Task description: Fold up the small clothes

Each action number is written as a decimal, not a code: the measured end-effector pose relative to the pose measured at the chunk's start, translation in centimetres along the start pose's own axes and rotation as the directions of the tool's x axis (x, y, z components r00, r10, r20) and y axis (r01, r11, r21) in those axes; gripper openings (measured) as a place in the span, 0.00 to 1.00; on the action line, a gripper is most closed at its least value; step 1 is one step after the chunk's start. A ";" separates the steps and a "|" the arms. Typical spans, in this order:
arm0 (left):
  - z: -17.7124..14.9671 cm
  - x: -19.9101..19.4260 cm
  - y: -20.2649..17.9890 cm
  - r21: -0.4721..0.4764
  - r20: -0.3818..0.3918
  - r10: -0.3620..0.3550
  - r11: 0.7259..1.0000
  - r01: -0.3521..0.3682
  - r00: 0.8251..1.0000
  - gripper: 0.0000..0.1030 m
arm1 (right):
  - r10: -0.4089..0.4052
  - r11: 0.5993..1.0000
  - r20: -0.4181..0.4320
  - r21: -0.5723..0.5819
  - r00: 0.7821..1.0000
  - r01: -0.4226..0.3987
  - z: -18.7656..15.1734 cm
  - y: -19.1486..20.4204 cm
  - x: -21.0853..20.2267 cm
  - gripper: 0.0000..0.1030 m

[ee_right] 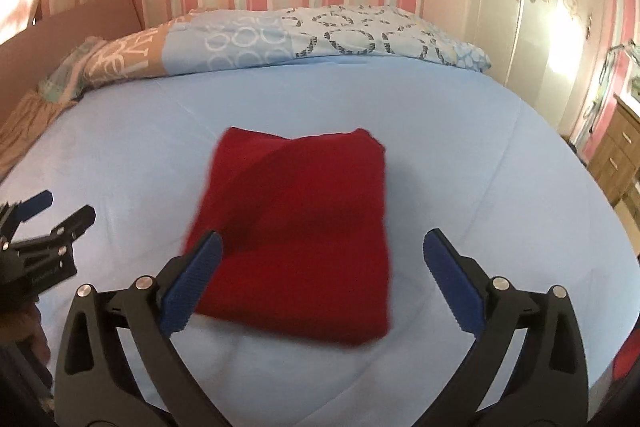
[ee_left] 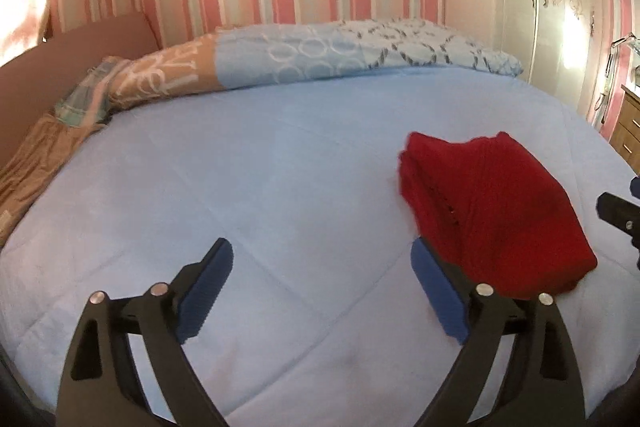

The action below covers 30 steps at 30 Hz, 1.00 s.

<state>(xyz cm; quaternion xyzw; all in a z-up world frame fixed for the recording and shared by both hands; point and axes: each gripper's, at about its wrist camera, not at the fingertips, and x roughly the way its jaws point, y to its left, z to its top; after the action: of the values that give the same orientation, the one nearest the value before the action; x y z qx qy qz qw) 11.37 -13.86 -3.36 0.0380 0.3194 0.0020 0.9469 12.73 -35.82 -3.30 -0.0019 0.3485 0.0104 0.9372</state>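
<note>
Blue bed (ee_right: 460, 115), fold looks done on red garment (ee_right: 304, 227).
Left gripper (ee_left: 322, 291) jaws apart over bare sheet; garment mid-bed, folded; right gripper (ee_right: 322, 279) apart, empty. Next: probably fetch another item.

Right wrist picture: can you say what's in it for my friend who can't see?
A folded red knitted cloth lies on a light blue bed cover, just ahead of the open right gripper, which holds nothing. The left gripper shows at the left edge.
</note>
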 end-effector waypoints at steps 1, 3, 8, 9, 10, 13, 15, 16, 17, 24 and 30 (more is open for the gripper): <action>-0.1 -1.1 1.2 0.000 0.012 0.017 1.000 -0.017 1.000 0.95 | 0.000 1.000 -0.006 0.003 1.000 0.000 -0.1 1.0 -0.5 0.97; -0.4 -2.8 3.5 -0.015 0.015 0.029 0.999 -0.029 0.999 0.96 | -0.004 1.000 -0.013 0.010 1.000 0.004 -0.4 3.0 -1.5 0.97; -2.0 -5.9 7.4 -0.030 -0.041 0.022 0.999 -0.023 0.999 0.98 | -0.010 1.000 -0.027 0.011 1.000 0.010 -1.5 8.0 -4.6 0.97; -2.4 -6.4 7.8 -0.018 -0.065 0.037 0.999 -0.039 0.997 0.98 | -0.011 1.000 -0.022 0.007 1.000 0.011 -1.7 8.5 -5.1 0.97; -2.8 -6.7 8.1 -0.012 -0.076 0.050 0.999 -0.051 0.996 0.98 | -0.017 1.000 -0.017 0.003 1.000 0.017 -1.8 9.3 -5.7 0.97; -3.8 -8.1 8.6 -0.010 -0.079 0.049 0.999 -0.049 0.996 0.98 | -0.030 1.000 -0.022 0.003 0.999 0.030 -2.1 10.6 -6.7 0.97; -4.5 -8.9 8.9 -0.048 -0.085 0.018 0.999 -0.022 0.996 0.98 | -0.027 1.000 -0.030 0.011 0.999 0.027 -2.2 11.0 -7.0 0.97; -4.8 -9.2 8.9 -0.060 -0.095 0.010 0.998 -0.016 0.995 0.98 | -0.027 1.000 -0.029 0.014 0.999 0.027 -2.3 11.0 -7.2 0.97; -4.9 -9.3 9.0 -0.066 -0.104 0.009 0.998 -0.016 0.995 0.98 | -0.028 1.000 -0.028 0.014 0.999 0.028 -2.4 11.0 -7.3 0.97; -4.7 -12.1 9.2 -0.138 -0.067 -0.068 0.989 0.058 0.995 0.98 | -0.052 0.998 -0.003 -0.016 0.999 0.052 -2.8 11.2 -8.9 0.97; -3.6 -13.1 9.1 -0.127 -0.063 -0.020 0.992 0.012 0.998 0.98 | -0.054 0.998 0.000 -0.012 0.999 0.054 -3.6 10.6 -9.4 0.97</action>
<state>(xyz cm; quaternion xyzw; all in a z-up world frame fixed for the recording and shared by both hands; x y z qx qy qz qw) -1.06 -4.94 2.35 -0.0246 0.3489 0.0161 0.9367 3.09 -25.41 0.17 -0.0171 0.3484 -0.0130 0.9371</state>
